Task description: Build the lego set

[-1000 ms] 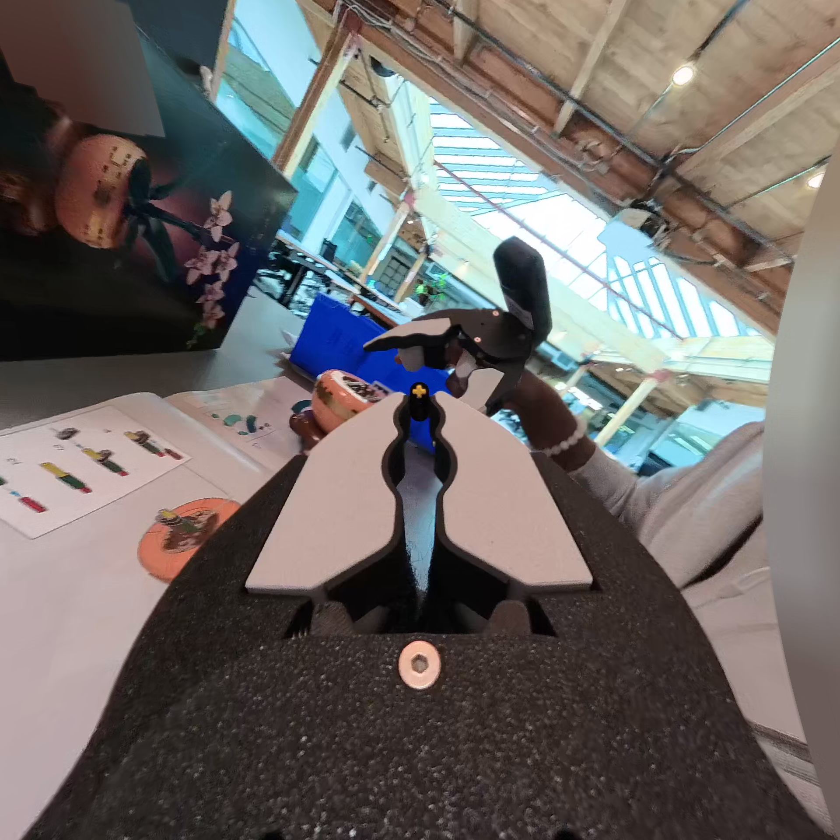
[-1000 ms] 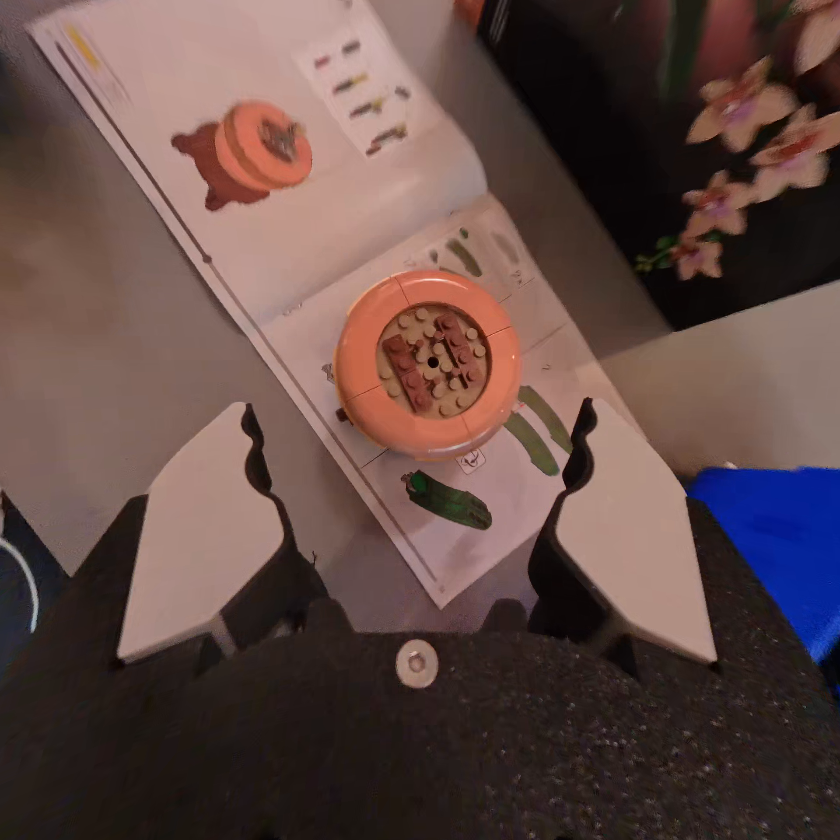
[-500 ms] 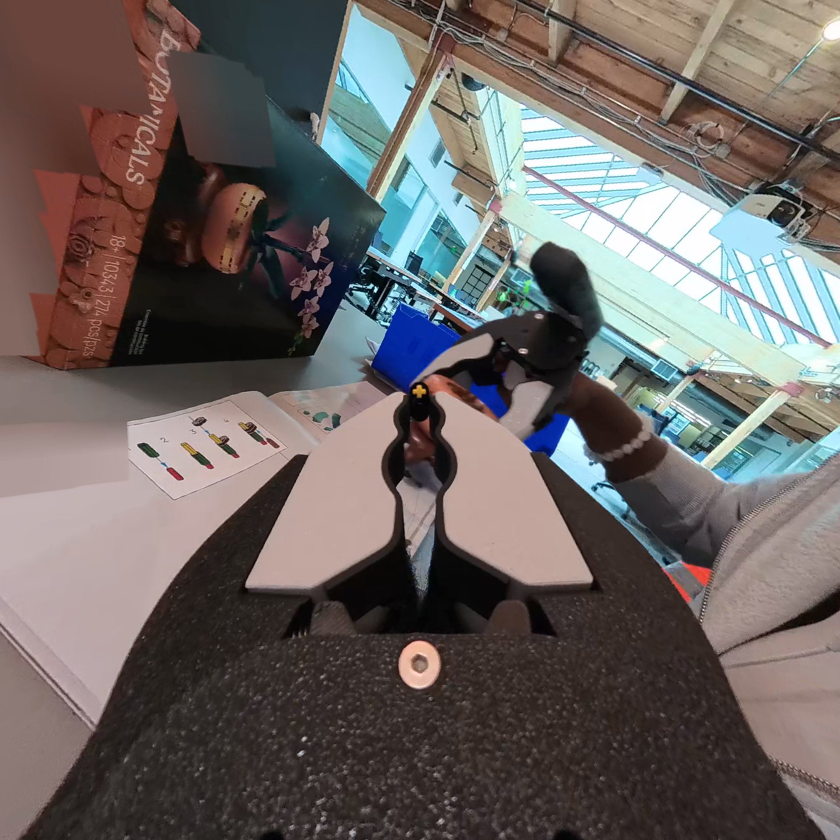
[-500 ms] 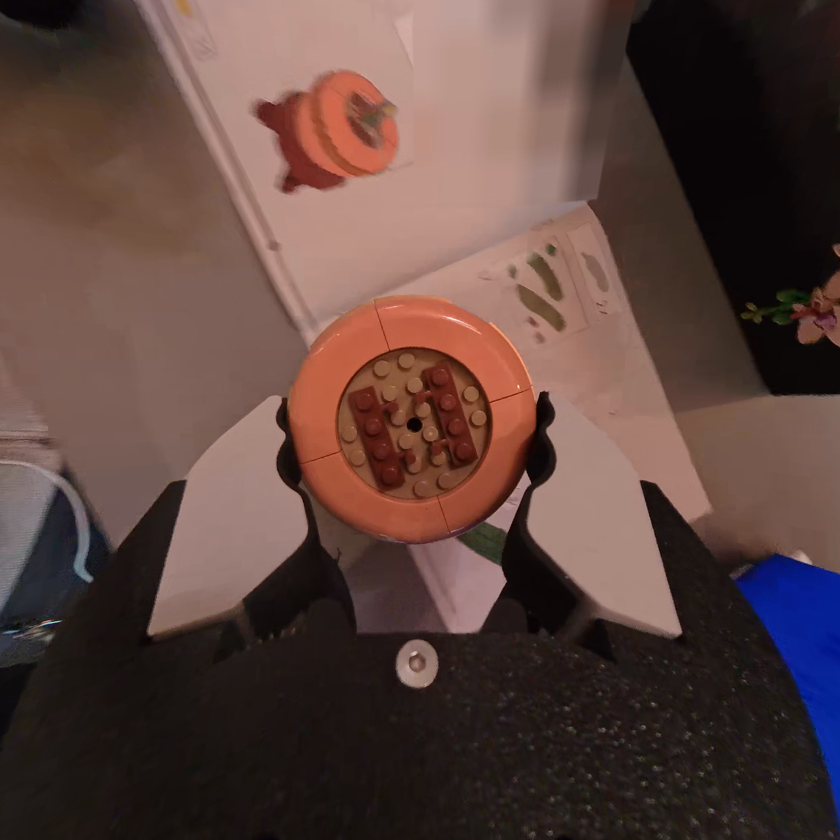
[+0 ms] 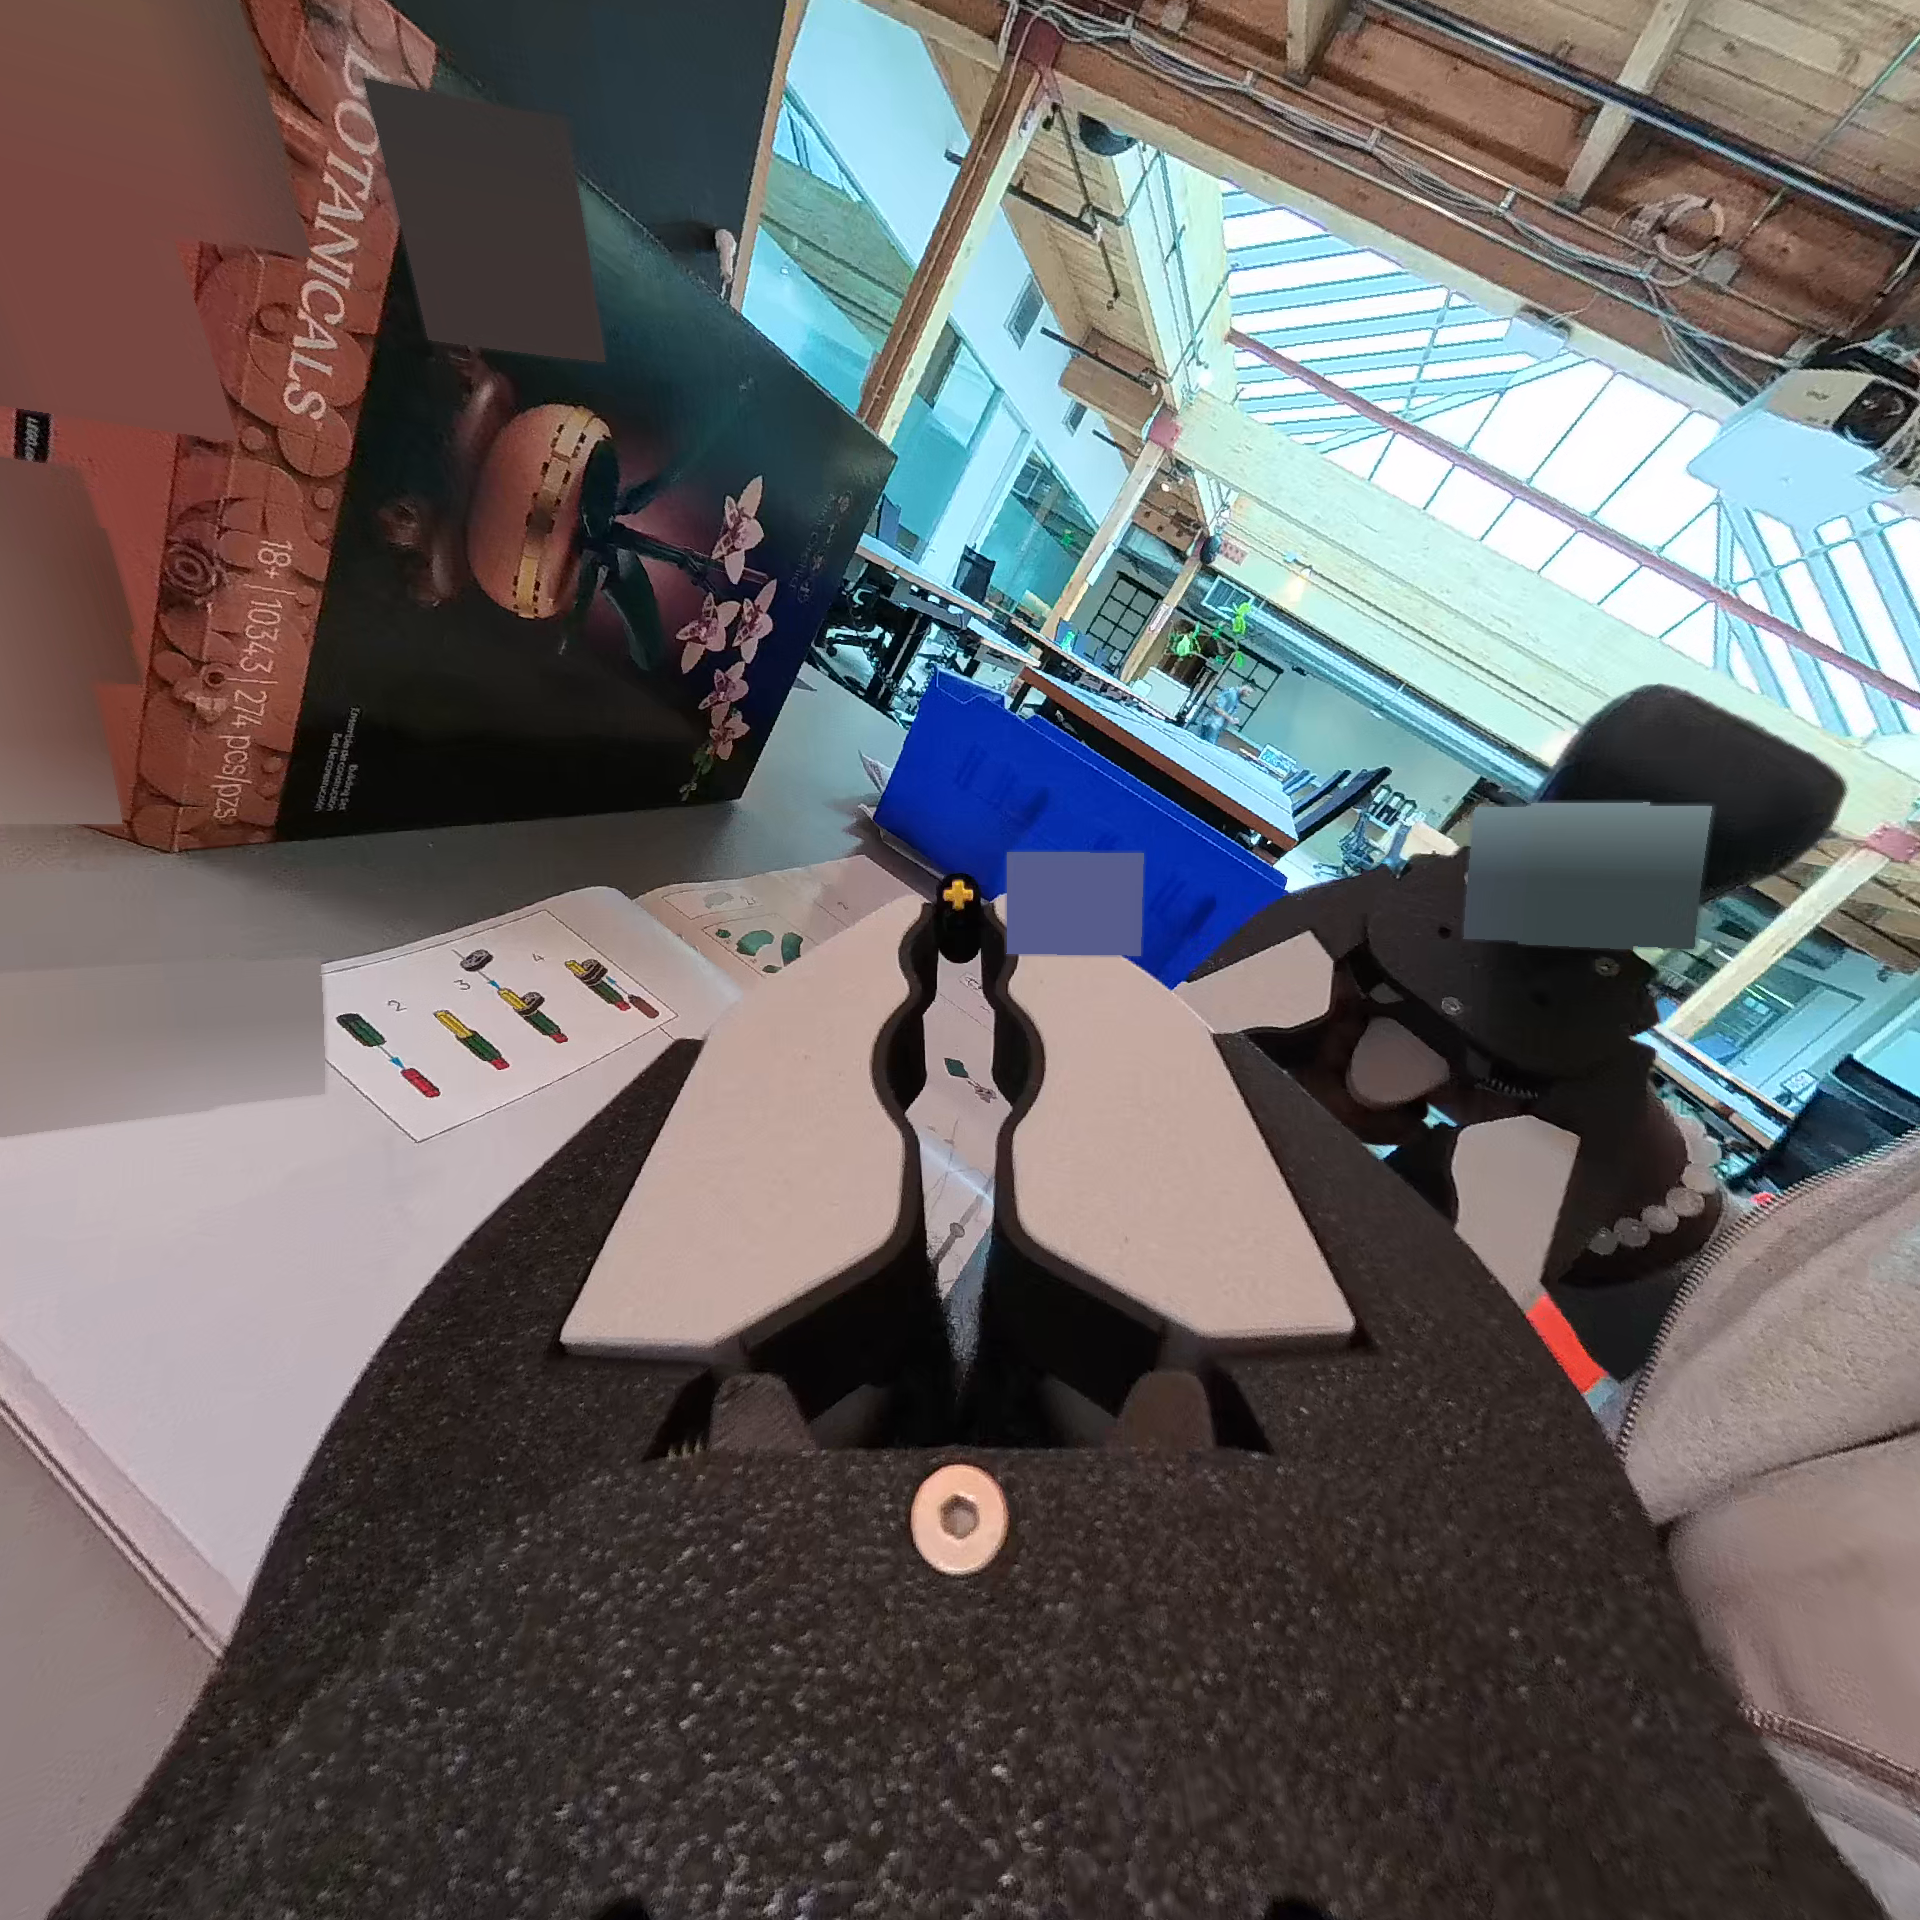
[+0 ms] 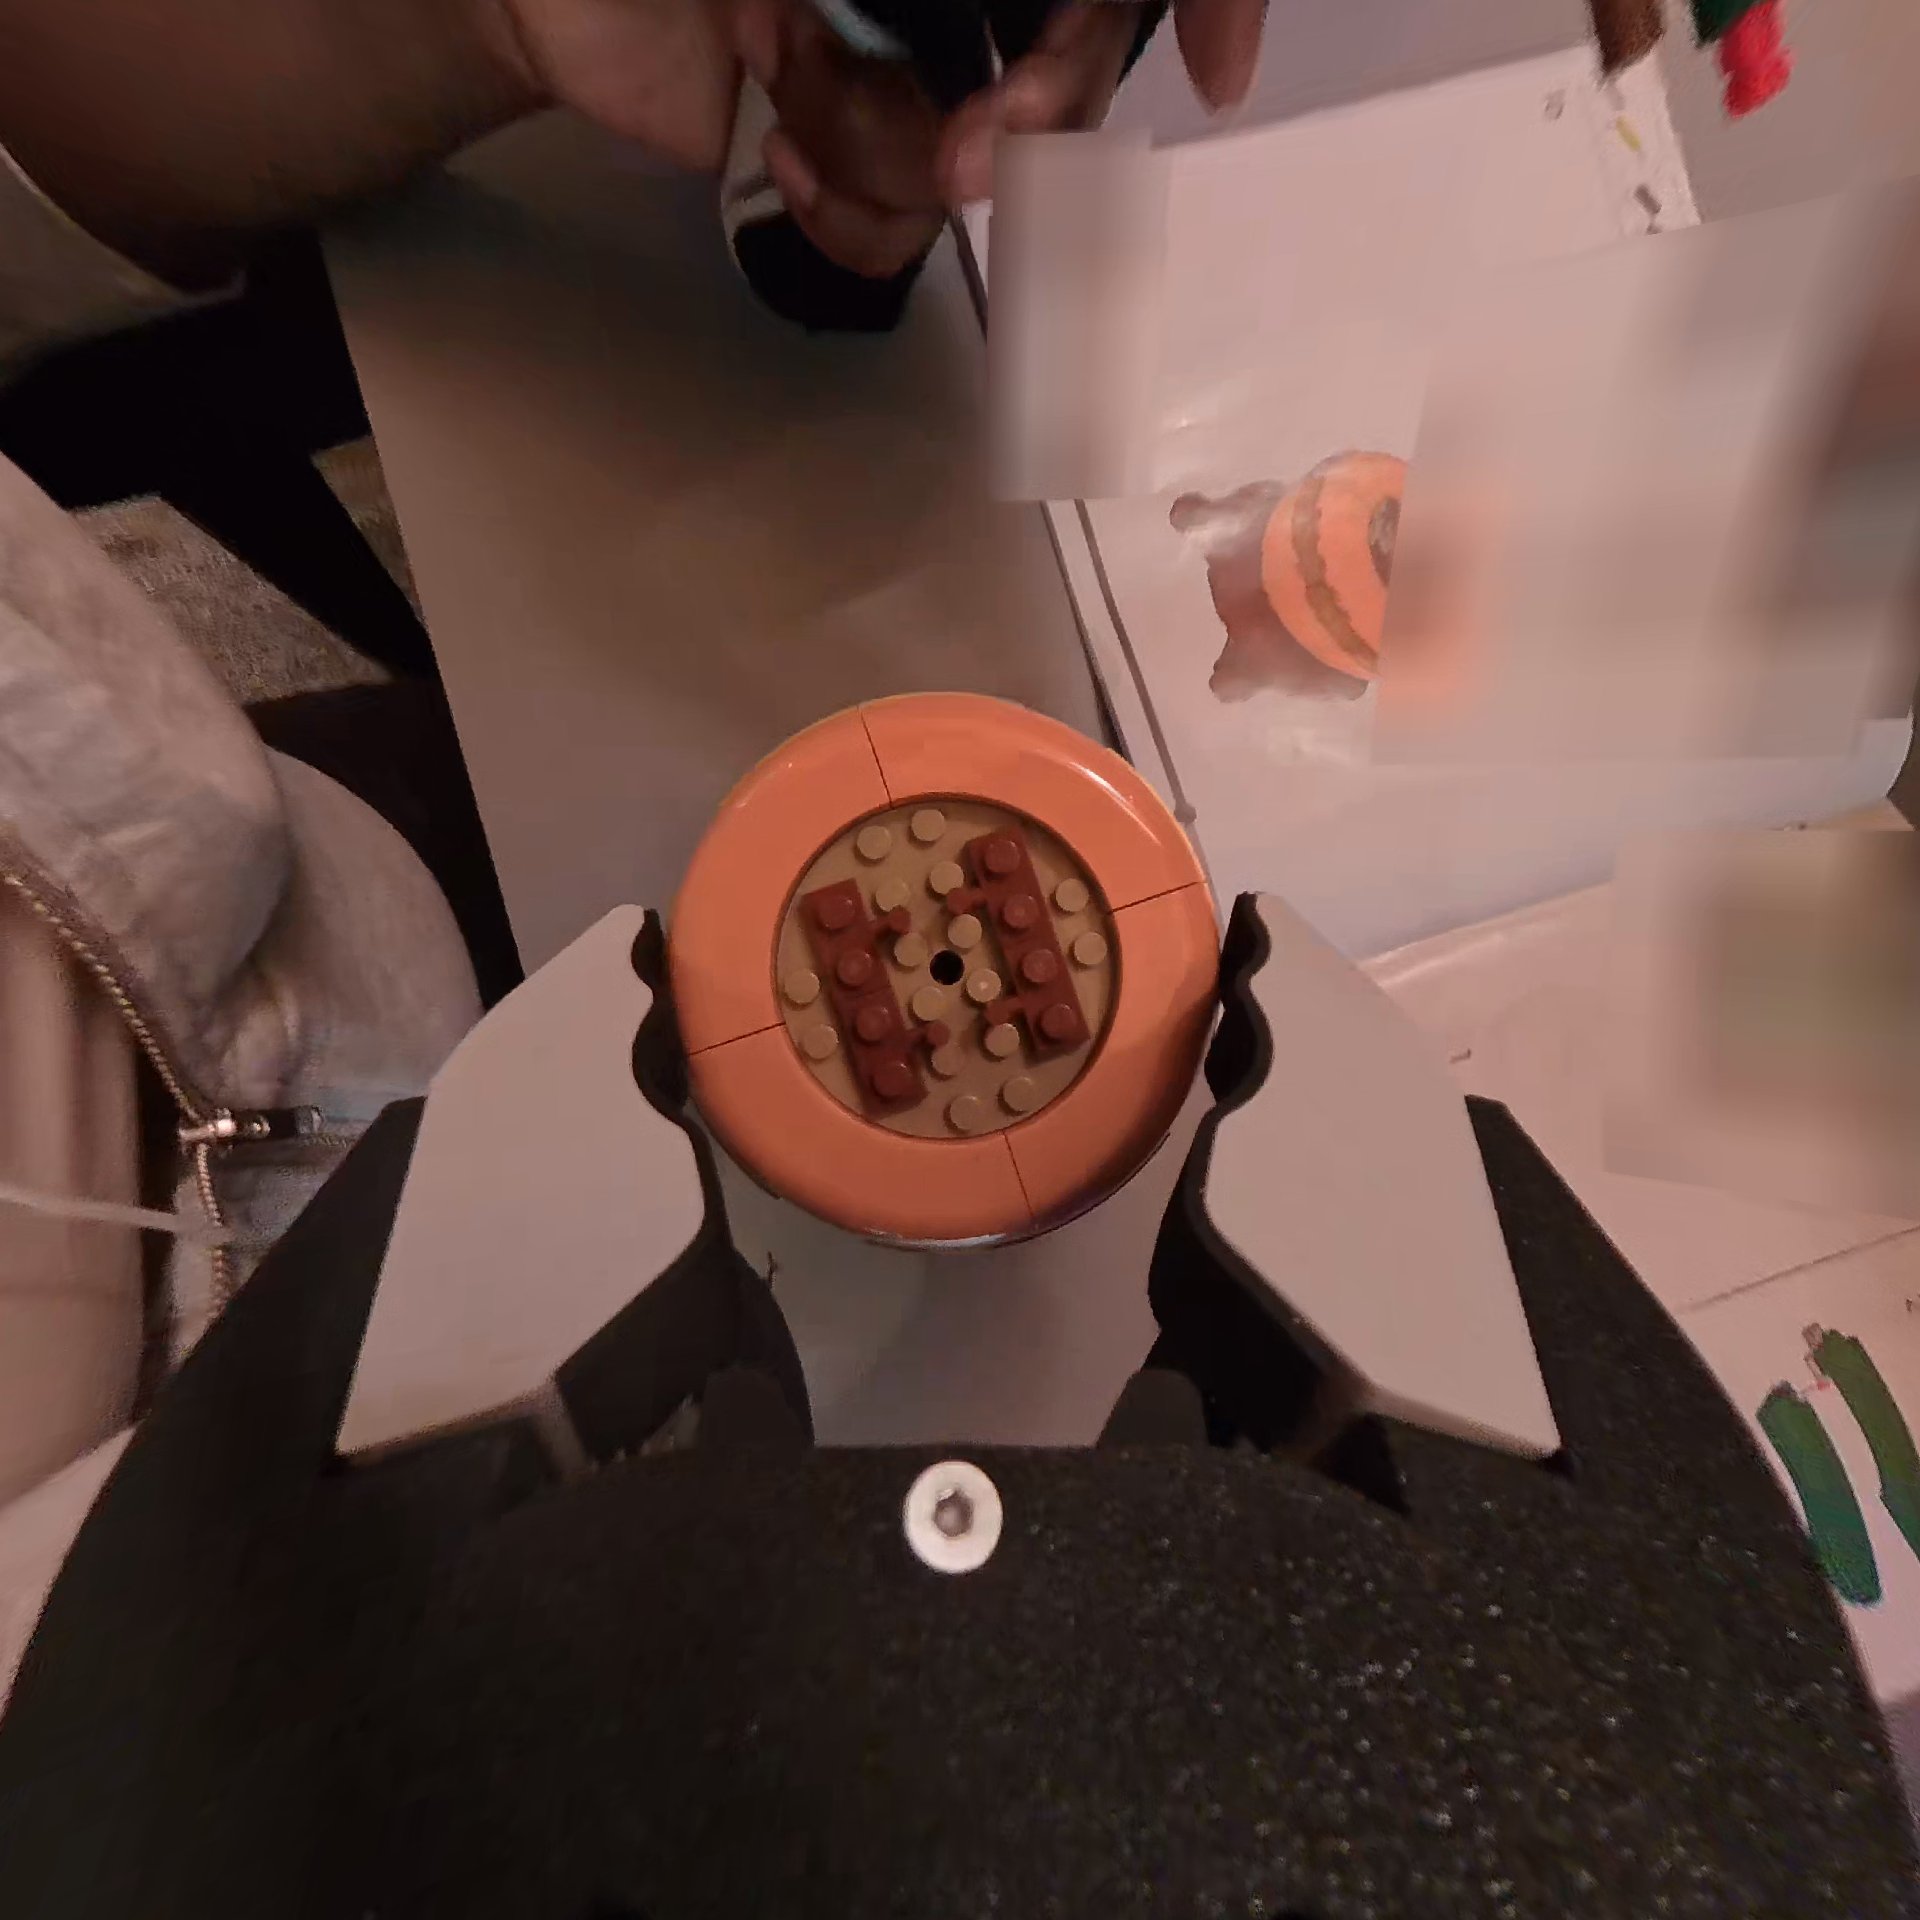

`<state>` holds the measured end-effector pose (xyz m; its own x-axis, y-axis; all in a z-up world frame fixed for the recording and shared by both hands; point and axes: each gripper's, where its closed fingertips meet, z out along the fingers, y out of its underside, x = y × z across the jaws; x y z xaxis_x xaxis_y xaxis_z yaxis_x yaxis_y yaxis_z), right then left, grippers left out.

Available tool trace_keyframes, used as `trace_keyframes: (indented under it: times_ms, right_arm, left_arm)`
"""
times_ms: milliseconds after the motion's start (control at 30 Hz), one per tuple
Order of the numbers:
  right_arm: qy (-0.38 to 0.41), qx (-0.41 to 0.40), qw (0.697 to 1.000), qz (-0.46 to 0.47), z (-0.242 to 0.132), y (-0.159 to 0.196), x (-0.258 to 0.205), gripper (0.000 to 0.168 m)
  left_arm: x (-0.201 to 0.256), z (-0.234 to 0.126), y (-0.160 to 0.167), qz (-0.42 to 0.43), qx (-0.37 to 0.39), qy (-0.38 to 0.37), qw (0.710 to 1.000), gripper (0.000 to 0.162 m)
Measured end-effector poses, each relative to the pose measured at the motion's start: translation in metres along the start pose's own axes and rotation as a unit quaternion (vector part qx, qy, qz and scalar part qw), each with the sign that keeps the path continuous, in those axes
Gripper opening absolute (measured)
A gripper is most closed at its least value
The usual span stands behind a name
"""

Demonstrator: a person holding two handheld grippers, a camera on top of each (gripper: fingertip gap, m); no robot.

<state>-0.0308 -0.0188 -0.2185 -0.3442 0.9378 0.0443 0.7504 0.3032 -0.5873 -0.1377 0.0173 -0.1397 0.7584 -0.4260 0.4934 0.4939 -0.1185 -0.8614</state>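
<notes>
Left gripper (image 5: 957, 914) nearly closed, pinching black pin (image 5: 957, 928) | right gripper (image 6: 943, 971) clamping orange pot (image 6: 943, 971)

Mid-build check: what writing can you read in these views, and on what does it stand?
I won't quote writing; only where it stands.
box: large and small print down its orange side.
manual: small numbers by the step drawings.
No writing seen on pot or pin.
</notes>
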Motion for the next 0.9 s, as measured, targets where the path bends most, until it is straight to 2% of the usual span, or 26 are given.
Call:
trace_keyframes:
  times_ms: [133, 200, 233, 300, 333, 400, 500, 667, 733, 767, 833, 900]
  right_arm:
    - [-0.020, 0.148, 0.988, 0.033, -0.029, -0.032, 0.000, 0.115]
    - [0.012, 0.242, 0.969, 0.051, -0.057, -0.043, 0.016, 0.117]
    - [0.037, 0.290, 0.955, 0.061, -0.072, -0.045, 0.027, 0.112]
    - [0.066, 0.381, 0.918, 0.085, -0.098, -0.046, 0.047, 0.093]
    - [0.073, 0.416, 0.900, 0.105, -0.107, -0.045, 0.057, 0.084]
    - [0.064, 0.459, 0.876, 0.132, -0.116, -0.044, 0.071, 0.075]
    - [0.068, 0.467, 0.872, 0.131, -0.111, -0.044, 0.088, 0.070]
    - [0.058, 0.429, 0.897, 0.088, -0.078, -0.056, 0.102, 0.050]
    - [0.016, 0.409, 0.909, 0.073, -0.062, -0.067, 0.102, 0.055]
    - [-0.009, 0.404, 0.913, 0.060, -0.056, -0.074, 0.100, 0.062]
    - [-0.081, 0.423, 0.902, 0.021, -0.053, -0.091, 0.088, 0.088]
    - [-0.132, 0.442, 0.887, -0.005, -0.051, -0.104, 0.081, 0.089]
  left_arm:
    - [-0.001, 0.000, -0.001, -0.001, 0.004, -0.003, 1.000, 0.006]
    - [-0.005, -0.001, -0.003, 0.000, 0.009, -0.015, 1.000, 0.006]
    - [-0.008, -0.002, -0.004, 0.000, 0.012, -0.025, 1.000, 0.006]
    - [-0.014, -0.004, -0.005, 0.000, 0.016, -0.042, 0.999, 0.006]
    - [-0.017, -0.004, -0.006, -0.001, 0.017, -0.054, 0.998, 0.006]
    - [-0.028, -0.009, -0.010, 0.002, 0.030, -0.092, 0.995, 0.006]
    - [-0.046, -0.021, -0.019, 0.026, 0.053, -0.161, 0.985, 0.006]
    - [-0.057, -0.039, -0.035, 0.034, 0.111, -0.218, 0.969, 0.006]
    - [-0.056, -0.037, -0.033, 0.021, 0.110, -0.208, 0.972, 0.006]
    - [-0.054, -0.035, -0.031, 0.017, 0.103, -0.200, 0.974, 0.006]
    - [-0.052, -0.032, -0.027, 0.013, 0.090, -0.188, 0.978, 0.006]
    - [-0.044, -0.022, -0.018, 0.007, 0.057, -0.148, 0.987, 0.006]
